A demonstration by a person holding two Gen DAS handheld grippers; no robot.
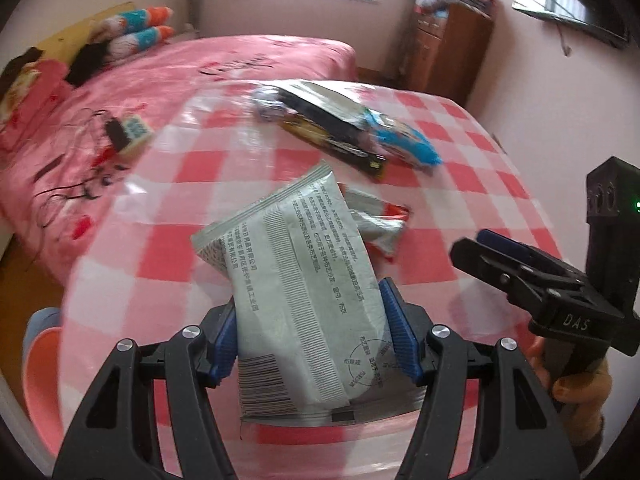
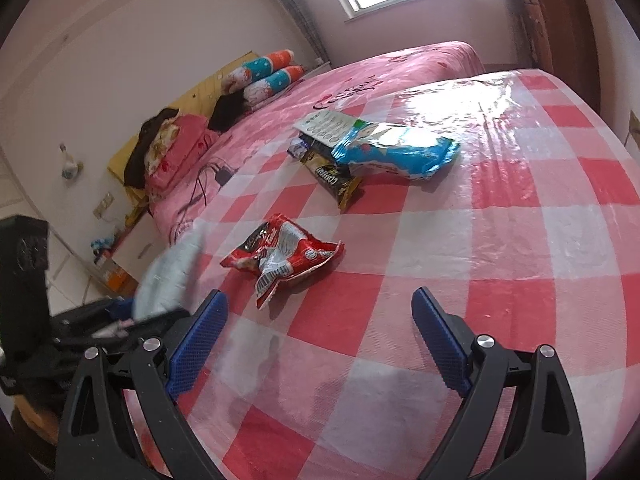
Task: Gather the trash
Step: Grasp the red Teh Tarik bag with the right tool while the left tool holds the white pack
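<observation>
The left gripper pinches a silver-grey printed packet between its blue pads, and the packet is lifted over the table with the red and white checked cloth. The right gripper has its jaws spread wide with nothing between them, just above the cloth. Near in front of it lies a crumpled red wrapper, and further away a blue bag lies on a black and yellow packet and other wrappers.

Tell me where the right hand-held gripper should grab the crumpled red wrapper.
Probably pinch the red wrapper across its raised, crumpled middle, coming down from above on the near side. It lies flat on the checked tablecloth, so its thin edges offer little; the open right hand-held gripper already faces it.
</observation>
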